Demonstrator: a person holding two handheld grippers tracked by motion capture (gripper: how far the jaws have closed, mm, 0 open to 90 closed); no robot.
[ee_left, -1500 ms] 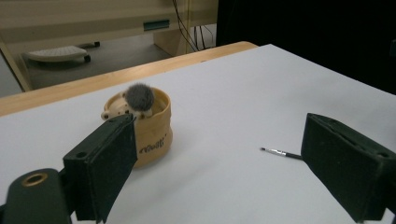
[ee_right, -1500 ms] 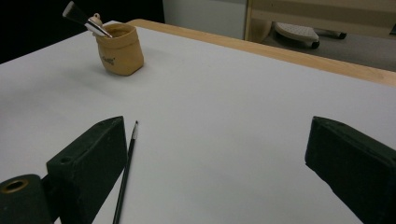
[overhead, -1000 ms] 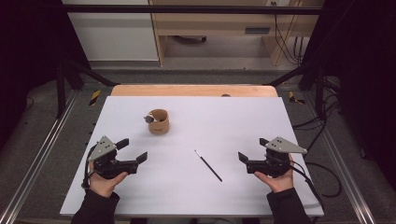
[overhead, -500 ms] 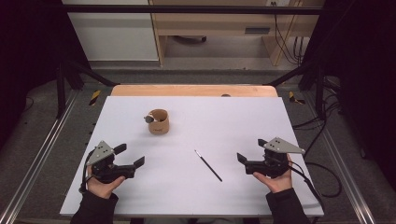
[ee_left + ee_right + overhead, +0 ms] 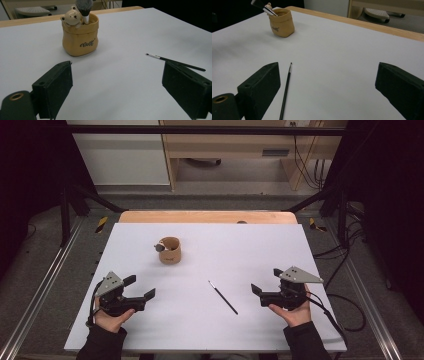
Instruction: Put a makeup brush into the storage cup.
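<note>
A tan ceramic cup (image 5: 170, 251) with a small bear figure stands on the white table (image 5: 225, 250), left of centre. A fluffy makeup brush (image 5: 84, 7) pokes out of the cup (image 5: 80, 37). A thin black paintbrush (image 5: 223, 297) lies flat between my two grippers, also seen as the paintbrush (image 5: 285, 90) just inside my right gripper's left jaw. My left gripper (image 5: 141, 287) is open near the front left, facing the cup, nothing between its jaws (image 5: 118, 75). My right gripper (image 5: 265, 281) is open at the front right, held low over the table (image 5: 328, 77).
A wooden strip (image 5: 207, 216) edges the table's far side. Metal rails (image 5: 45, 285) run along both sides, and cables (image 5: 345, 300) trail on the floor at the right. A wooden bench (image 5: 225, 150) stands beyond the table.
My left gripper has drifted a little toward the table's near edge. The right gripper, cup and paintbrush have stayed put.
</note>
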